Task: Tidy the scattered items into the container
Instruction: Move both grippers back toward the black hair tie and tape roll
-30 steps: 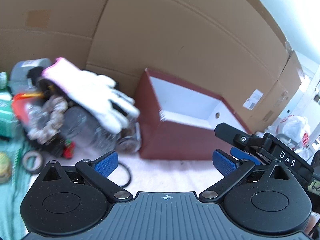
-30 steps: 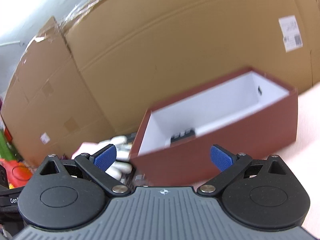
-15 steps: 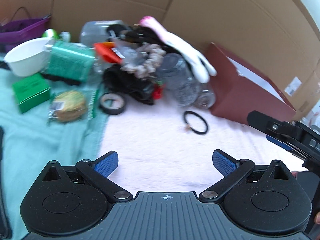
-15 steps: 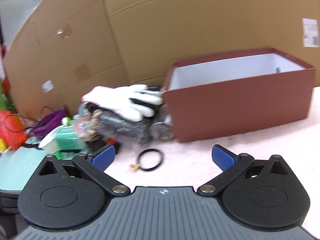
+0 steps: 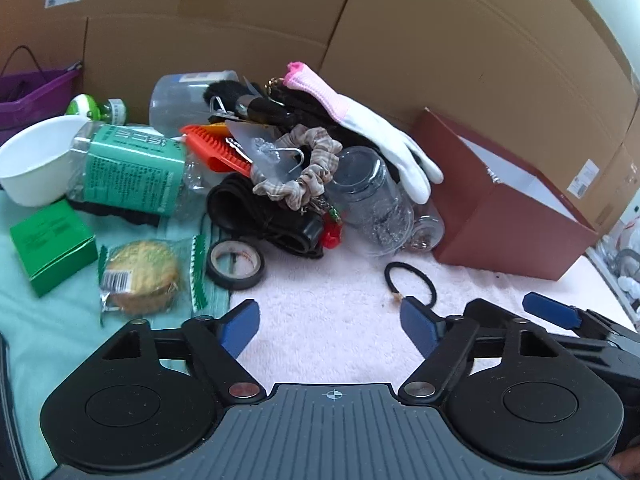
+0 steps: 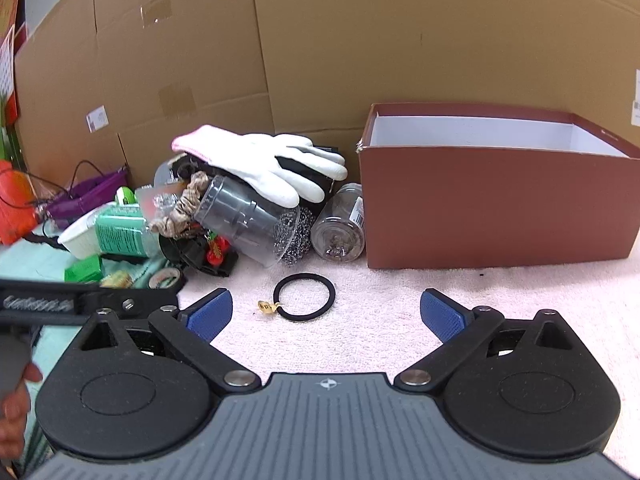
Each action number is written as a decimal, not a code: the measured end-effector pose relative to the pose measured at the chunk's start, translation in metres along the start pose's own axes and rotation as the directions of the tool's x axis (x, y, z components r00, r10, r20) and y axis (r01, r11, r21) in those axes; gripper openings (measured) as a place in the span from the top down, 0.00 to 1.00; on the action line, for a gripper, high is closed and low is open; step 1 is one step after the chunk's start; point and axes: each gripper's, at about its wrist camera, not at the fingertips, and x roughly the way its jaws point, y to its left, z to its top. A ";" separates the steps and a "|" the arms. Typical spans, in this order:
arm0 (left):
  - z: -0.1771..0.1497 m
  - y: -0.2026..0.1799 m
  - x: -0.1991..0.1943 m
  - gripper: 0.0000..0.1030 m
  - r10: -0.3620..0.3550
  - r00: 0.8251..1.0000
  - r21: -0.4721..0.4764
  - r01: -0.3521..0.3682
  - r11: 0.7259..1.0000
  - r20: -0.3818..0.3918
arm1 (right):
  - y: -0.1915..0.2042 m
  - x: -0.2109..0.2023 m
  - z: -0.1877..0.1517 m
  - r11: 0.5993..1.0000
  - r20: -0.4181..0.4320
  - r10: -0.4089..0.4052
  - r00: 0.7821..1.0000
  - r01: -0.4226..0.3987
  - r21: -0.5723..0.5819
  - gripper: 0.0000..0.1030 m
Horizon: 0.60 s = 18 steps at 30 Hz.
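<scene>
With both tools low over the pink fleece, I am at the start of a pick: nothing is in either grip yet, and the heap of clutter lies untouched to the left of the brown box (image 6: 496, 208). My left gripper (image 5: 330, 326) has its blue pads apart but closing, with only bare fleece between them. My right gripper (image 6: 326, 314) stands wide apart and holds nothing.

Nearest to me is the black hair tie (image 6: 304, 297), lying flat and alone on the fleece, just ahead of the right tool's pads and slightly left of their midline; from the left wrist it (image 5: 411, 282) sits just beyond the right-hand pad. Behind it the pile leans against the box's end: a white glove (image 6: 272, 164) draped over a grey cup (image 6: 244, 216), a steel scourer (image 6: 298, 232), a small clear jar (image 6: 340, 226) touching the box wall, a scrunchie (image 5: 300, 172) and a green-labelled bottle (image 5: 132, 172). A roll of tape (image 5: 235, 264) and a wrapped biscuit (image 5: 140, 278) lie on the green cloth to the left.

I judge the hair tie the likely first target. It is thin and flat, so the next move calls for tipping a tool down and closing one pad inside the ring and one outside, or pinching across the band, then carrying it right and over the box's open rim.
</scene>
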 end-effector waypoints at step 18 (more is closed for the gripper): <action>0.023 0.015 0.049 0.28 0.064 0.997 0.072 -0.060 0.996 -0.051 | -0.002 0.033 0.003 0.999 -0.072 0.036 0.997 -0.037 -0.014 0.29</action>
